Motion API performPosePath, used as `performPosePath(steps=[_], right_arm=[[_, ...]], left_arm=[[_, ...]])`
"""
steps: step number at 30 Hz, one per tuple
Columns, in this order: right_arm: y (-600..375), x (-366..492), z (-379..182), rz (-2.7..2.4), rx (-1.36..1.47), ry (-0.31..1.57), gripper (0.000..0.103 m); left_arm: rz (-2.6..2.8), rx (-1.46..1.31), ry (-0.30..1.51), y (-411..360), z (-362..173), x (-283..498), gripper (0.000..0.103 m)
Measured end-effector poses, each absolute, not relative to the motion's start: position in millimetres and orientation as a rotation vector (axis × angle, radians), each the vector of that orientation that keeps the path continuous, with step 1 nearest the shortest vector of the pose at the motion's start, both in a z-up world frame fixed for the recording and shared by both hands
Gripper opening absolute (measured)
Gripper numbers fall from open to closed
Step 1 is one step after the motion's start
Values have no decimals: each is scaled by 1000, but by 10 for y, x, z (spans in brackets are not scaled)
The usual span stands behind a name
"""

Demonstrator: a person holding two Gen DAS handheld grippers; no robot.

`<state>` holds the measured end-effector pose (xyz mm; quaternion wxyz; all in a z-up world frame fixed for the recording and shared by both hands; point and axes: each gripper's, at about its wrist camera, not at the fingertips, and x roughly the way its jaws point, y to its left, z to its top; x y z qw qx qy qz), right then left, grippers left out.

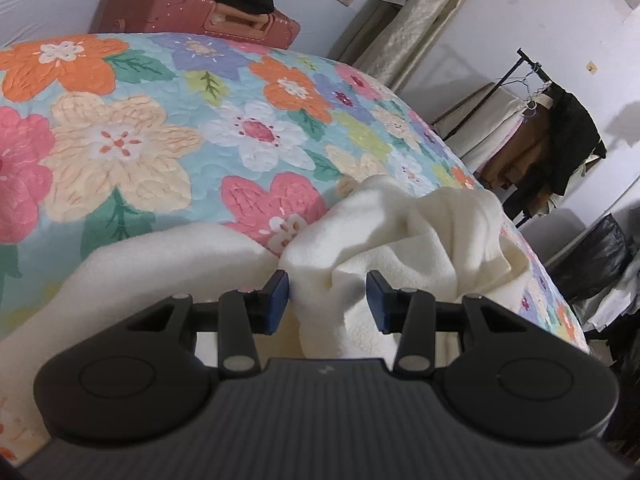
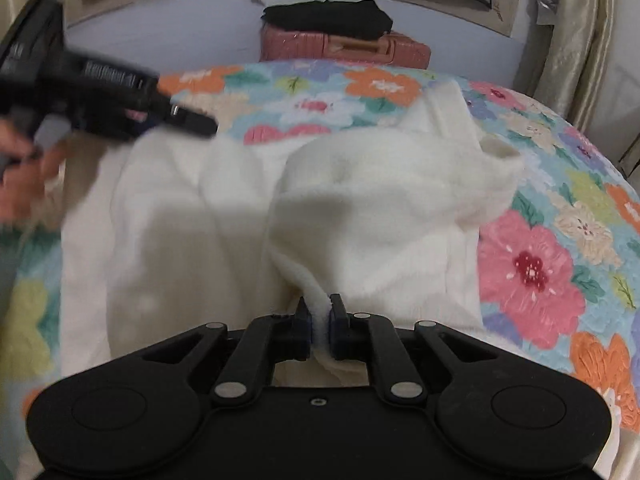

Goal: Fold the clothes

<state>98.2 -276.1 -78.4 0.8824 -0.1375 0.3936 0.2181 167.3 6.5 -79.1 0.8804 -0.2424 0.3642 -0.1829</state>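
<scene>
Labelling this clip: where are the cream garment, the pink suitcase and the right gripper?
cream garment [image 2: 372,216]: right wrist view, bunched upper fold.
pink suitcase [image 2: 344,46]: right wrist view, front face.
right gripper [image 2: 320,330]: right wrist view, between fingertips pinching fabric.

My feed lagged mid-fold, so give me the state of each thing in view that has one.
Left hand-held gripper: open, holding nothing.
Right hand-held gripper: shut on a fold of the cream garment.
Cream garment: crumpled, unfolded, lying on the floral quilt.
Pink suitcase: closed, black clothing on top.
</scene>
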Motion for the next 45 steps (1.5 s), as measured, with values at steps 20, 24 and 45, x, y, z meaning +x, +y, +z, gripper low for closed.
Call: performPosePath(steps=[20,24,45], right_arm=[[-3877,1866,-682,426,107,1048,61],[-3711,1839,-928,456,88,1041,60],[-4921,2296,606,-214,-164,421,14]], left_arm=[[-719,-1,1027,-614,-852,2968,66],[-770,56,1059,-903,-998,3203,83],[-494,-157,486,-1156,365,3269,19]])
